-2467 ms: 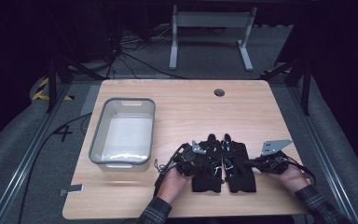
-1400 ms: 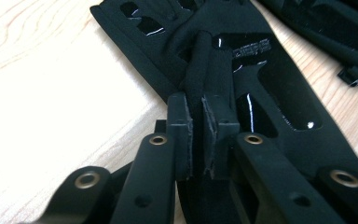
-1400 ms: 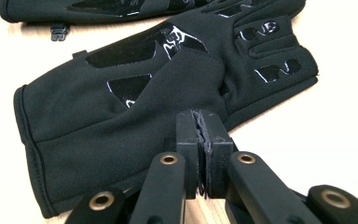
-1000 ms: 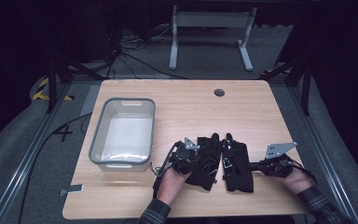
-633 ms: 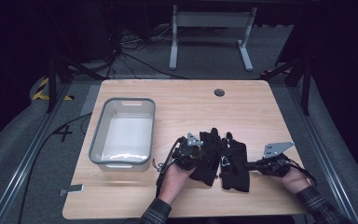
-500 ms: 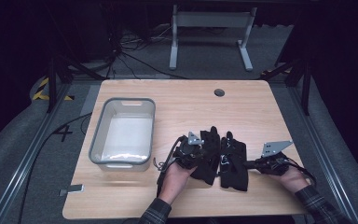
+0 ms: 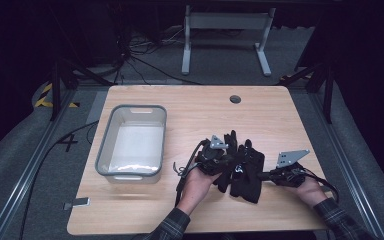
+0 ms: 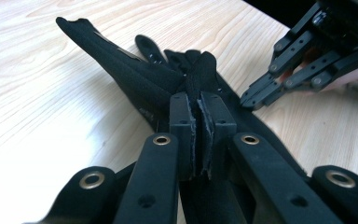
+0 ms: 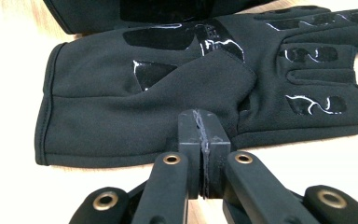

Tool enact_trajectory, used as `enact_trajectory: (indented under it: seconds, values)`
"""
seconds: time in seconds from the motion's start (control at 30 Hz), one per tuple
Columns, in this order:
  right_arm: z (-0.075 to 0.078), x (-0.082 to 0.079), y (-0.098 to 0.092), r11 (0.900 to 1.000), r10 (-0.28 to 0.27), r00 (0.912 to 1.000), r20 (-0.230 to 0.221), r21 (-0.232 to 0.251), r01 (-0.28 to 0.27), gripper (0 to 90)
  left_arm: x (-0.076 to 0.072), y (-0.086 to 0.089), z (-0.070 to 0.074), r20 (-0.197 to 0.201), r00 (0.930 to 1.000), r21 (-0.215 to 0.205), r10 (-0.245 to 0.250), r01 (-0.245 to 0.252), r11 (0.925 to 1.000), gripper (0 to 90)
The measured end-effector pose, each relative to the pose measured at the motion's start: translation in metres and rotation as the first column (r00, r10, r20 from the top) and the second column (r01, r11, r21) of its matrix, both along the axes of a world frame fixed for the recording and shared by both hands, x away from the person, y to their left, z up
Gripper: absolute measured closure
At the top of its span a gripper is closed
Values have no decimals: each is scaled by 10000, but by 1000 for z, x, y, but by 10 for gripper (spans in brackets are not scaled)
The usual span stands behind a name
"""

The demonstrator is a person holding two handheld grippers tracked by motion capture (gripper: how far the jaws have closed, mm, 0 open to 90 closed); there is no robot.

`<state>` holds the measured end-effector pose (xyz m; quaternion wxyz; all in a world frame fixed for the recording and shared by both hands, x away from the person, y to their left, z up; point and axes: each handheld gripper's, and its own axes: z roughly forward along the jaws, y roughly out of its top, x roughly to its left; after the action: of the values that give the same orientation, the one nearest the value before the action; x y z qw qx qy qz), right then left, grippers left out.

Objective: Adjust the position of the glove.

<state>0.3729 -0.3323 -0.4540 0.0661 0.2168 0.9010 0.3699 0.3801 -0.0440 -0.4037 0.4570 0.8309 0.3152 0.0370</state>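
Two black gloves lie on the near right part of the wooden table, side by side and partly overlapping. The left glove is raised off the wood along one edge, its fingers pointing away from the person, and a fold of its fabric is pinched between the pressed-together jaws of the left gripper; in the left gripper view that fold stands up between the two pads while the rest of the glove slopes down to the table. The right glove lies flat, palm side up, with shiny grip patches across the palm and fingers in the right gripper view. The right gripper sits at this glove's right edge with its jaws closed tight together; a flap of the glove lies just beyond its tips, but whether any fabric is caught between the pads I cannot tell. A hand holds each gripper from the near edge, sleeves in dark plaid. Well to the left of the gloves stands a grey-rimmed plastic bin with a white inside. A small round hole marks the far side of the table
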Motion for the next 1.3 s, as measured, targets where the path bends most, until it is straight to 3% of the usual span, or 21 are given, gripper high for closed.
enact_trajectory:
  seconds: [0.57, 0.77, 0.93, 1.0, 1.1, 1.23, 1.3]
  values:
    - [-1, 0, 0, 10000, 3, 10000, 40, 24, -3, 895, -2, -36, -2, -154, 9962, -278, -852, 847, 9960, 835]
    - [0, -1, 0, 10000, 14, 10000, 28, 14, -14, 895, -5, -45, 1, -5, 9916, -691, -1294, 1290, 9892, 814]
    - [0, -1, -3, 10000, -36, 10000, 71, 19, 36, 895, -5, -42, 6, 232, 9922, -723, -1225, 1239, 9897, 828]
    - [1, -1, -4, 10000, -67, 9999, 89, 40, 67, 895, -3, -37, 7, 309, 9935, -635, -1092, 1110, 9918, 847]
    - [3, -2, -9, 9998, -172, 9997, 155, 93, 171, 895, 1, -29, 4, 392, 9965, -184, -732, 739, 9971, 868]
    - [7, -3, -16, 9991, -370, 9990, 243, 214, 365, 895, 5, -21, -6, 171, 9989, 197, -443, 439, 9988, 889]
    - [8, -3, -19, 9986, -447, 9986, 281, 288, 439, 895, 7, -18, -15, 27, 9997, 638, -230, 228, 9977, 889]
